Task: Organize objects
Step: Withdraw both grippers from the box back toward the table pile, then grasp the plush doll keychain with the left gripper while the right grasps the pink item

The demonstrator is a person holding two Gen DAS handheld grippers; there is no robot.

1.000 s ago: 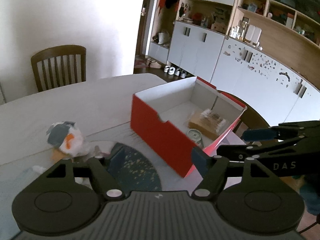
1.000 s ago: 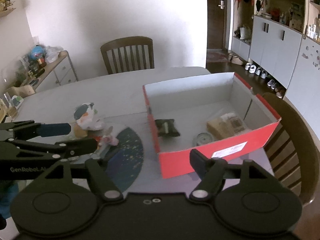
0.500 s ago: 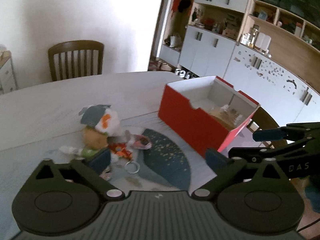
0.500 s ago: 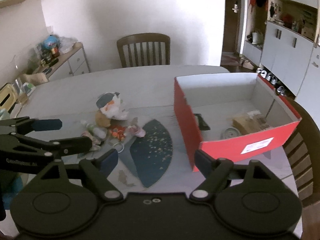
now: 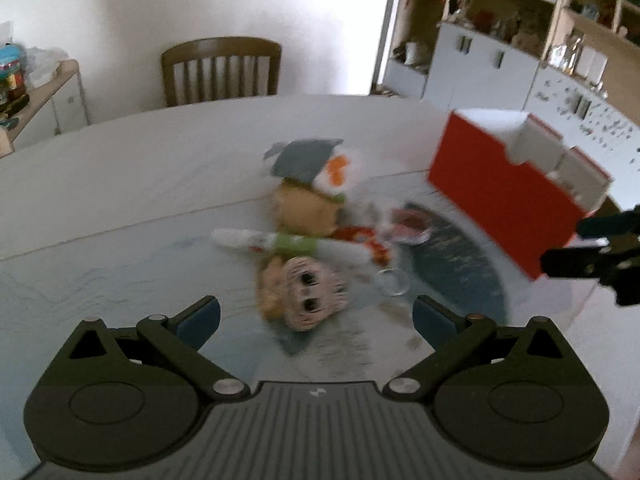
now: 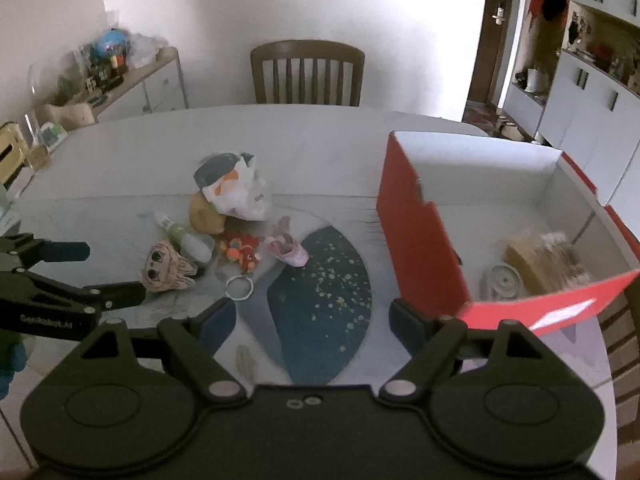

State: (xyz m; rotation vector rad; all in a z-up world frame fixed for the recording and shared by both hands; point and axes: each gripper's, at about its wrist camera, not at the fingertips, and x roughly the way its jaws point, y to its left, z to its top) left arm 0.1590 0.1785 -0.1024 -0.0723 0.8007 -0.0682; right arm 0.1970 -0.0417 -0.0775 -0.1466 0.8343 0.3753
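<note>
A pile of small things lies mid-table: a pink plush face [image 5: 308, 300] [image 6: 166, 266], a green-labelled bottle [image 5: 292, 242] [image 6: 180, 236], an orange keychain toy with ring [image 6: 240, 256], a pink shoe [image 6: 288, 250], a brown plush under a white bag [image 6: 236, 196] [image 5: 316, 168]. The red box [image 6: 424, 240] [image 5: 500, 196] stands to the right and holds a round tin [image 6: 502, 282] and a brown packet [image 6: 540, 254]. My left gripper [image 5: 316, 320] is open, just short of the plush face. My right gripper [image 6: 312, 320] is open and empty, above the dark mat [image 6: 320, 304].
A wooden chair [image 6: 308, 72] stands at the far side of the table. A sideboard with clutter [image 6: 100, 76] is at the left, white cabinets [image 6: 592, 104] at the right. Another chair [image 6: 624, 344] sits by the box.
Both grippers have swung left, away from the red box and toward the pile of toys. The left gripper has opened wider and come close to the plush face.
</note>
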